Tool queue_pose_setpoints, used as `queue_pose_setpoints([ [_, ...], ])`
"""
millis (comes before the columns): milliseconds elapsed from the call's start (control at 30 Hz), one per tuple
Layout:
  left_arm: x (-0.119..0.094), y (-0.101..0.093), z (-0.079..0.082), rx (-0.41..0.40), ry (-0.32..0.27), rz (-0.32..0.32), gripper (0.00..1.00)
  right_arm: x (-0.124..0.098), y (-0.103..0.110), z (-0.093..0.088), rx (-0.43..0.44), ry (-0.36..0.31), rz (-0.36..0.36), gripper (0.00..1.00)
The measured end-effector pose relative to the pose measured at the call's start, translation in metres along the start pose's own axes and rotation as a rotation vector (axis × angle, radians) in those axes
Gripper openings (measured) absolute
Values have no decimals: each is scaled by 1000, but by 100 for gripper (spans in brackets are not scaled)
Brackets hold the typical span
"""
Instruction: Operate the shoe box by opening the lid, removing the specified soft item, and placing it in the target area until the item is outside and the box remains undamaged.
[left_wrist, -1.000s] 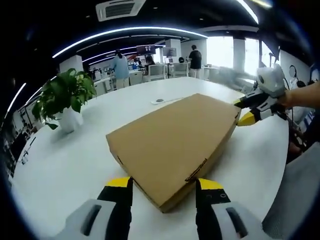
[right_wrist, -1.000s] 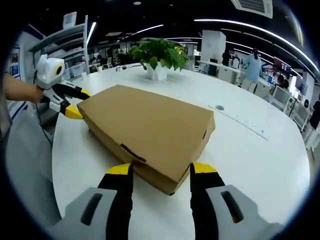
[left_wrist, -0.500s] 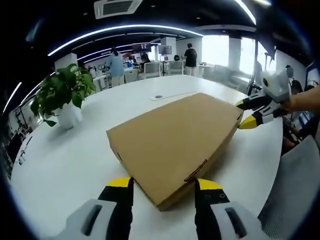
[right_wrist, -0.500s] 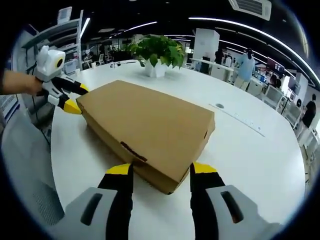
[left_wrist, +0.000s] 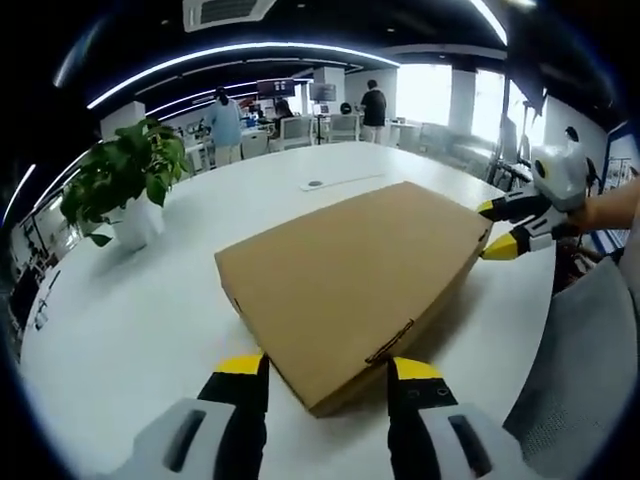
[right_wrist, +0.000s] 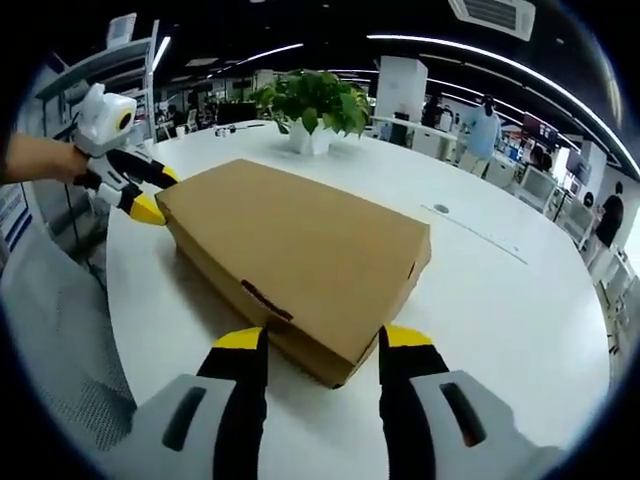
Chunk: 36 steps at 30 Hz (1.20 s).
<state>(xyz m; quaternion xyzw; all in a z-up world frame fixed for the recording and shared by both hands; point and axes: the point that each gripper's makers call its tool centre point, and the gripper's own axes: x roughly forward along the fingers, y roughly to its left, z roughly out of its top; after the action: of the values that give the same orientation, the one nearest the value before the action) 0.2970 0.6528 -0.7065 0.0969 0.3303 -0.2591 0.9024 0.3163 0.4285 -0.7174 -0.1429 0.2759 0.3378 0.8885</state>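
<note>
A plain tan cardboard shoe box (left_wrist: 352, 277) lies on a white round table (left_wrist: 140, 310), the left gripper (left_wrist: 326, 372) and right gripper (right_wrist: 320, 344) are grey and black with yellow tips, and a green-leaved plant (left_wrist: 118, 178) stands in a white pot (left_wrist: 135, 226)
</note>
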Motion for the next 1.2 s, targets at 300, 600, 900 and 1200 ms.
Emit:
queue_pose_setpoints([
  [300,-11,4,-10,4,10,-31,46,-8,19,-3,24,3,18,37],
  [600,-22,8,-19,19,28,-52,46,-15,37,-6,33,6,39,35],
  [900,-30,7,-27,29,32,-56,46,-18,46,-7,40,3,51,35],
  [1200,-34,6,-29,43,39,-48,47,-22,51,-5,49,3,63,35],
])
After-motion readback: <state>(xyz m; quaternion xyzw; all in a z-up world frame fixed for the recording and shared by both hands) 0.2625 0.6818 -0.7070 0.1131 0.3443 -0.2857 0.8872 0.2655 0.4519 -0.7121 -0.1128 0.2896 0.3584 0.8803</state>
